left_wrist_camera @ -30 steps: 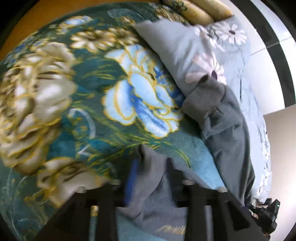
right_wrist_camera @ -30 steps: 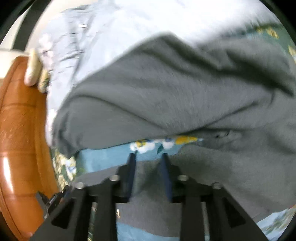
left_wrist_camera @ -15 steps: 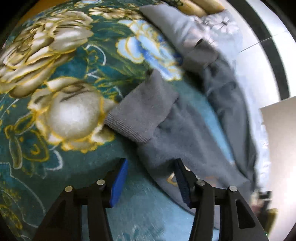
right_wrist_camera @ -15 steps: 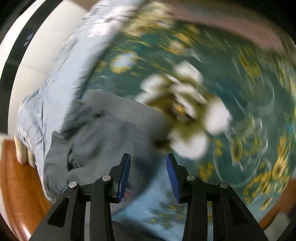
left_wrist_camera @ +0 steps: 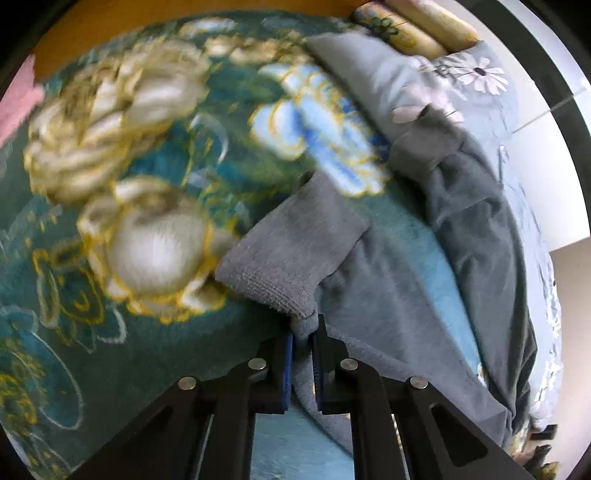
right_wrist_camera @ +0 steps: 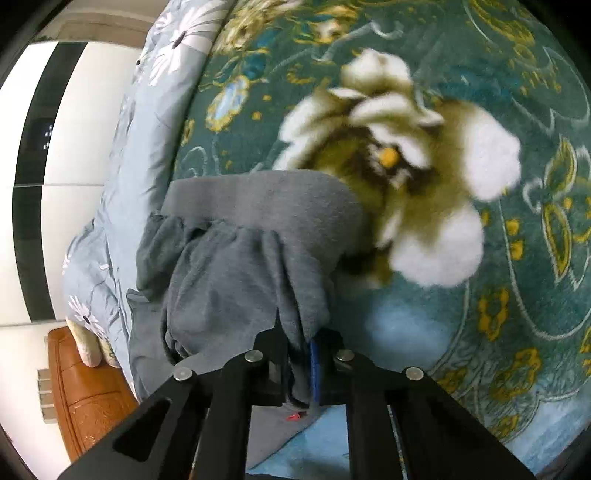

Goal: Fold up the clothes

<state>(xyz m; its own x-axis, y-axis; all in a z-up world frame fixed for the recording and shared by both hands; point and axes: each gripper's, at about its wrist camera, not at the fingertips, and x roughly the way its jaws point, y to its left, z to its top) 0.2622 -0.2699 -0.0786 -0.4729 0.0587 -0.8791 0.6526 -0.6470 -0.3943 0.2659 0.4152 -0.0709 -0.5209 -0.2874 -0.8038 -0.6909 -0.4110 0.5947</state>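
Grey sweatpants (left_wrist_camera: 406,295) lie on a teal floral blanket (left_wrist_camera: 110,350). In the left wrist view, my left gripper (left_wrist_camera: 303,343) is shut on the edge of a ribbed leg cuff (left_wrist_camera: 291,247); the second leg (left_wrist_camera: 480,229) stretches away at the right. In the right wrist view, my right gripper (right_wrist_camera: 301,347) is shut on gathered fabric of the sweatpants (right_wrist_camera: 229,273) just below the wide waistband (right_wrist_camera: 266,199), which lies flat beyond the fingers.
A pale blue flowered duvet (left_wrist_camera: 461,85) lies along the blanket's far side, also in the right wrist view (right_wrist_camera: 136,129). Yellow pillows (left_wrist_camera: 417,26) sit at the top. A brown wooden headboard (right_wrist_camera: 88,398) and white wall panels (right_wrist_camera: 77,122) show at left.
Both grippers were open half a second ago and have now shut on the sweatpants: the left on the leg cuff, the right near the waistband.
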